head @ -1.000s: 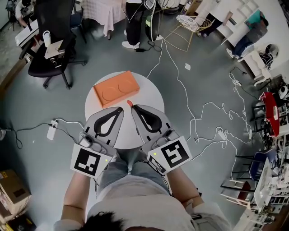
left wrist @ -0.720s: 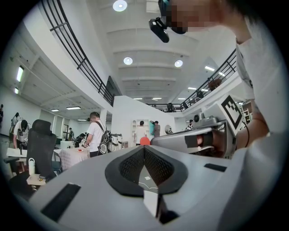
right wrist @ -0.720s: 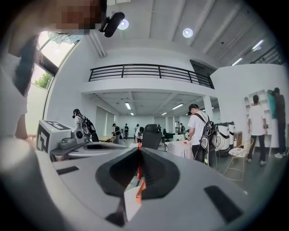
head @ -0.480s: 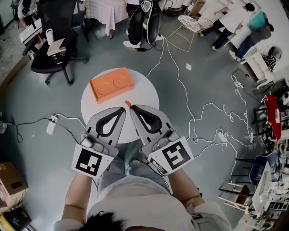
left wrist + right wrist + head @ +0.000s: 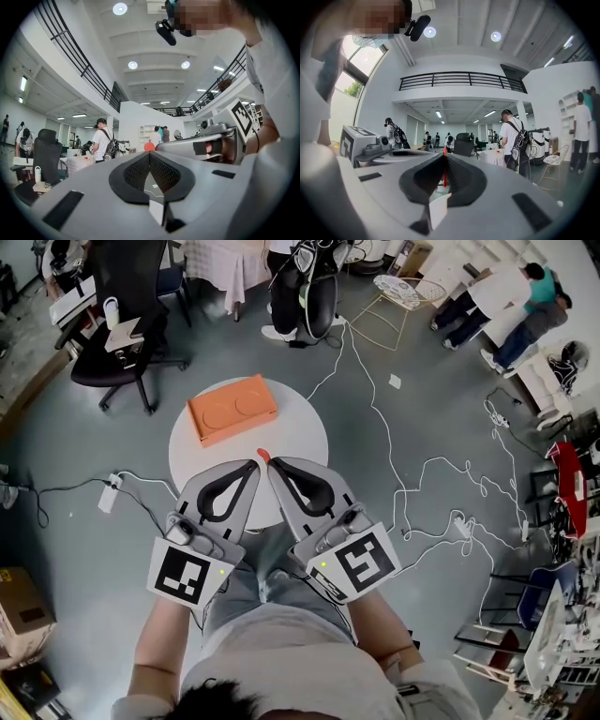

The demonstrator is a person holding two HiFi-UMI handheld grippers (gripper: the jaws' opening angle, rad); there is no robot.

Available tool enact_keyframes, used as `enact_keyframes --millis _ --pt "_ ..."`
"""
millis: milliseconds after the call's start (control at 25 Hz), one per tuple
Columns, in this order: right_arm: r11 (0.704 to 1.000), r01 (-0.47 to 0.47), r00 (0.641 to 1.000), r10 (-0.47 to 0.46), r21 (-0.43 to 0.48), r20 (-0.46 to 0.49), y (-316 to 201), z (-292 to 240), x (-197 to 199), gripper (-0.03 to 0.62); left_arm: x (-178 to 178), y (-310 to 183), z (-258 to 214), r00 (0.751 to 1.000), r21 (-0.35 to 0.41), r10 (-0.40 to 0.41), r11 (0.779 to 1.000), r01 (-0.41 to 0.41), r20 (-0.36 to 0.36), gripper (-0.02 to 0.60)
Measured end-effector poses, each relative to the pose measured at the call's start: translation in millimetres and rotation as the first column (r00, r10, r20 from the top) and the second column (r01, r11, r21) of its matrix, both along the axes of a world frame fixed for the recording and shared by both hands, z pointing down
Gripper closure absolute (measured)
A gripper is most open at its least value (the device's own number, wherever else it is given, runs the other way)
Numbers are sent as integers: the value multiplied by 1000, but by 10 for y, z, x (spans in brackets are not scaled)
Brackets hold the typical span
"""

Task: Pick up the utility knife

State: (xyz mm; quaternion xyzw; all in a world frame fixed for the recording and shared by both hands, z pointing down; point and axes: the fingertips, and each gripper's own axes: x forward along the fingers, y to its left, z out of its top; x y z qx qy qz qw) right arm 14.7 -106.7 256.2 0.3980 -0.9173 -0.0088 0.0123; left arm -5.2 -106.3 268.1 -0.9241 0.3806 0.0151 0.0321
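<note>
Grey concrete floor spreads below me, crossed by loose white cables, with a black office chair off to the left and several people standing at the far edge of the room. Right in front of my legs stands a small round white table; an orange box with two round hollows in its top lies on the table's far left part. I hold both grippers side by side over the near edge of the table, their tips close together. My right gripper has its jaws pressed onto the utility knife — from above, only a small red-orange end of it pokes out past the tips, pointing toward the orange box but well apart from it. In the right gripper view the knife shows as a thin red strip standing upright, clamped between the dark pads. My left gripper holds nothing — in the left gripper view its jaws meet in a closed seam, and a red dot of the knife peeks just over their tips.
</note>
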Motion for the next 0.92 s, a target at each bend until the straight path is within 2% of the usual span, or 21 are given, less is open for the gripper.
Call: enact_keyframes --millis 920 --pt "1000 -1 1000 0 22 15 31 -85 -8 579 -22 13 -79 1000 18 0 1000 -1 6 574"
